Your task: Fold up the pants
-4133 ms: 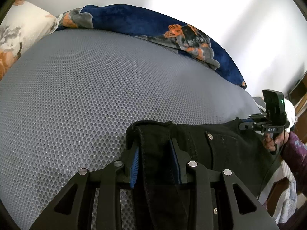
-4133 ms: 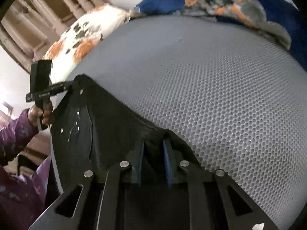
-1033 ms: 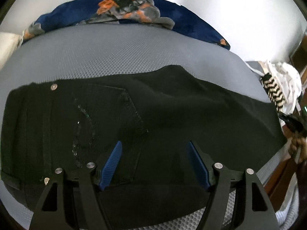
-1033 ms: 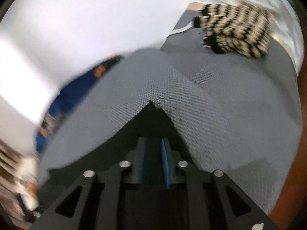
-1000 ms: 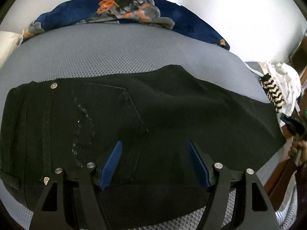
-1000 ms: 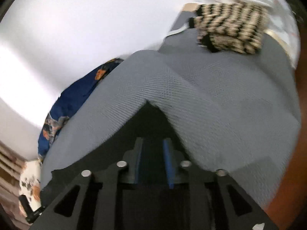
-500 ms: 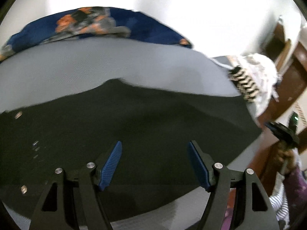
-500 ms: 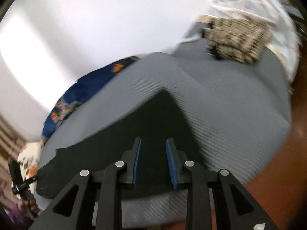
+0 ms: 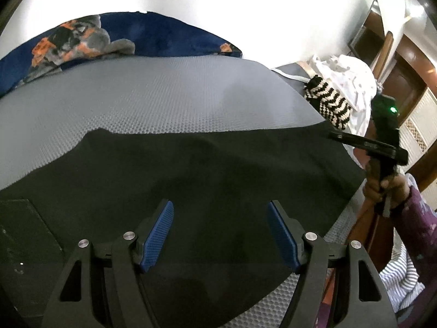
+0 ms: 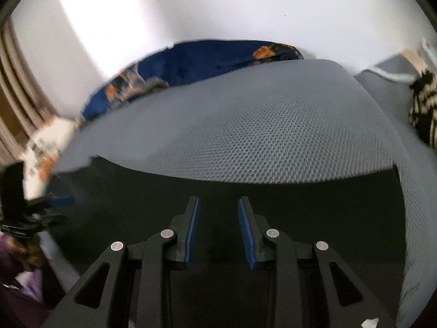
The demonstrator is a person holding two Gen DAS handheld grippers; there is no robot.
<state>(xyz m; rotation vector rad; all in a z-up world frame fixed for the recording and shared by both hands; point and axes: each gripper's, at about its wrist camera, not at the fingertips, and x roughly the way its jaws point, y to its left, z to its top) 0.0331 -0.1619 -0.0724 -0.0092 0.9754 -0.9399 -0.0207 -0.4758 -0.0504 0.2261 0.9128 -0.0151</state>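
My right gripper point(image 10: 218, 231) has let go: 1 second ago its blue pads were pinched on the hem end of the black pants point(image 9: 207, 191), and now they stand apart with a clear gap and nothing between them. They are less spread than the left ones, though. In the left wrist view the same tool point(image 9: 367, 145) hovers at the far right corner of the trouser leg, touching or just above the edge; I cannot tell which.

My left gripper point(image 9: 220, 235) is spread wide and holds nothing, as it was 1 second ago. Its view has swung from the waistband and pocket toward the leg end, so only a corner of the pocket shows at the lower left.

The pants lie flat and stretched lengthwise across the grey mesh mattress point(image 9: 164, 93), the 2 legs apparently stacked, the leg end reaching the mattress's right edge beside a black-and-white knitted garment point(image 9: 327, 101). A blue floral blanket point(image 9: 114, 38) is bunched well behind.

I judge the lay-out and smoothing done. With both tools free, the next step is probably to take the leg end and carry it toward the waistband.
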